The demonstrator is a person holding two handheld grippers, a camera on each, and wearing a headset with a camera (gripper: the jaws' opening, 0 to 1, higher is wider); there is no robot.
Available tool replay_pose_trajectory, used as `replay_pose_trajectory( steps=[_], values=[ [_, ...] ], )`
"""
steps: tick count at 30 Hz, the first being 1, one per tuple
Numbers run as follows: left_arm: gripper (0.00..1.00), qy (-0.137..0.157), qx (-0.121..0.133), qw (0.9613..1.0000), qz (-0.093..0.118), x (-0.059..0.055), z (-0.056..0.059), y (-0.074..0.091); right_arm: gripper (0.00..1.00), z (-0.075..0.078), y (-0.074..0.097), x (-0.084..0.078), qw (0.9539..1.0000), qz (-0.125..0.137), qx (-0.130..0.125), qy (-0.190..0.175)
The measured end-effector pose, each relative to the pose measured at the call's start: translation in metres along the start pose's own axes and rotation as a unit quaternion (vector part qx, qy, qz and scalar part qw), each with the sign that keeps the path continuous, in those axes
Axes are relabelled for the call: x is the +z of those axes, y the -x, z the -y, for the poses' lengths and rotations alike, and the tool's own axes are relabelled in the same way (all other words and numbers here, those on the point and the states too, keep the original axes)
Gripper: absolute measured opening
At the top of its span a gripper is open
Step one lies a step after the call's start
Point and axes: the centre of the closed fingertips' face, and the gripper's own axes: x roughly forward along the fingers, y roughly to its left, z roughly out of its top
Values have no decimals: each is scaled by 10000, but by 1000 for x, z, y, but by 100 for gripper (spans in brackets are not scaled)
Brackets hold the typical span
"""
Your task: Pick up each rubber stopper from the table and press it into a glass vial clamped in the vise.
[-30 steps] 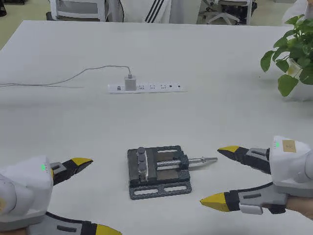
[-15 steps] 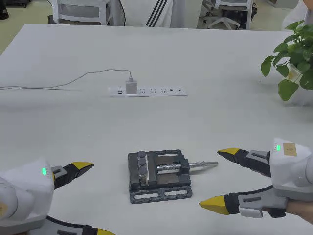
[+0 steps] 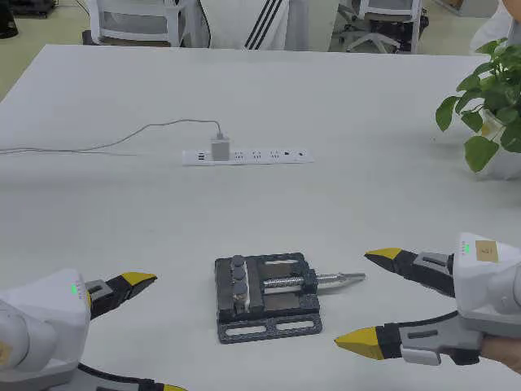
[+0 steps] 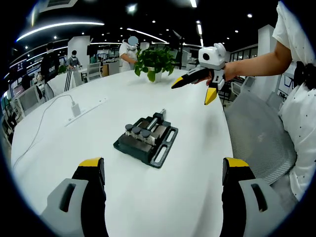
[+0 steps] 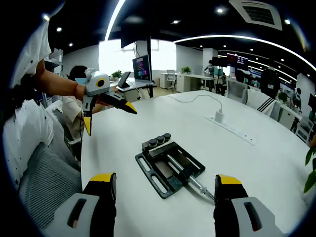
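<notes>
Nothing has shifted since earlier: the left gripper and right gripper hover, jaws spread and empty, flanking the dark grey metal vise holding three stoppered vials.

Place: open-plan office | Desk: long white table, power strip with charger plugged in, well beyond the right gripper fingers | Far edge: wheeled office chairs; potted plant right of the fingers | Background: ceiling light strips, monitor on distant desks
</notes>
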Motion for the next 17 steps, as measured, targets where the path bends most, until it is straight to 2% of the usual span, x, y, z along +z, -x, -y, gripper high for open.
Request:
replay_pose_trajectory(
  steps=[17],
  values=[
    [98,3,-25,10000,-42,-3,-1,0,80,0,-2,1,10000,55,-5,-22]
  ],
)
